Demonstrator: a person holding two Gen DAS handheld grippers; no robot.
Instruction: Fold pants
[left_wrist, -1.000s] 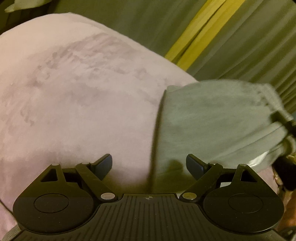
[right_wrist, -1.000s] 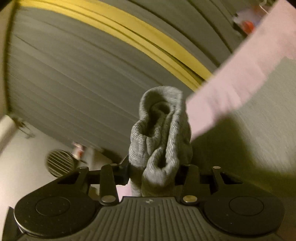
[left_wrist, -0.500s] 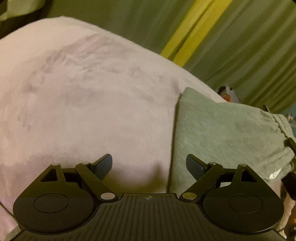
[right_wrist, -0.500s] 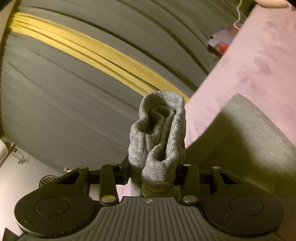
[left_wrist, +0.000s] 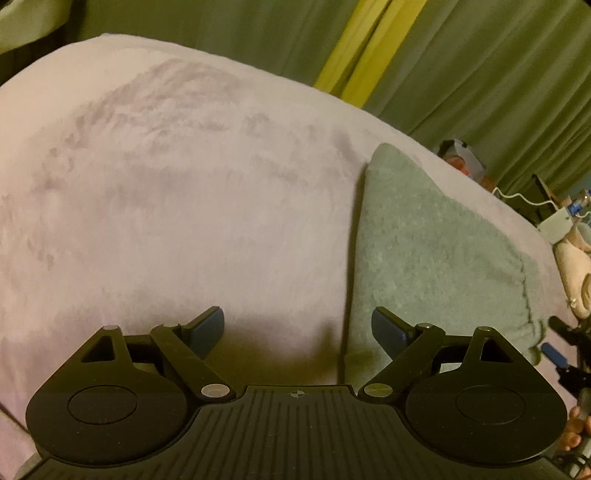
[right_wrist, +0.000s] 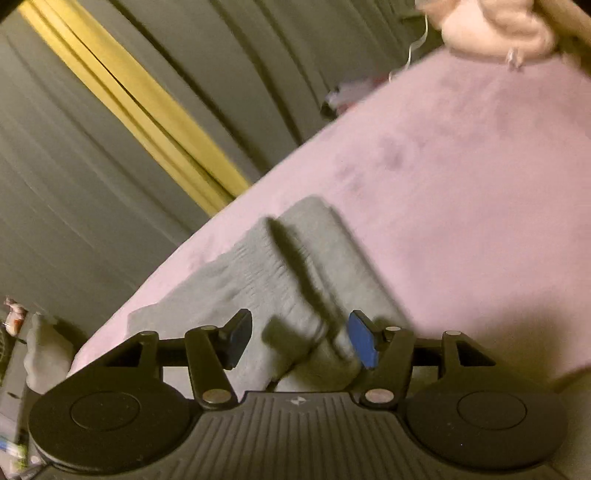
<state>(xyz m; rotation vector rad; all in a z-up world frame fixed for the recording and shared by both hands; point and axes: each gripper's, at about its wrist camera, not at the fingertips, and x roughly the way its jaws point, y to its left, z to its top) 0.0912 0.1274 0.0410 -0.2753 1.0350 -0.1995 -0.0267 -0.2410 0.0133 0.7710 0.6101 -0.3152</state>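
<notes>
The pants (left_wrist: 436, 251), grey and already folded into a compact stack, lie on the pink cover (left_wrist: 177, 206), toward its right side as the left wrist view shows it. The left gripper (left_wrist: 298, 328) stands wide with nothing between its jaws; only its right finger overlaps the stack's near left edge, so the pants lie to its right. The right gripper (right_wrist: 301, 339) is directly over the ribbed cuff end (right_wrist: 266, 273); its jaws are opening, cloth is between them but the pads look clear of it. The stack's long axis runs away from the right gripper, slanting up and to the left in its view. By my reading the right hand is the nearer 1 for any further fold or tidy, the left needing to shift right first
</notes>
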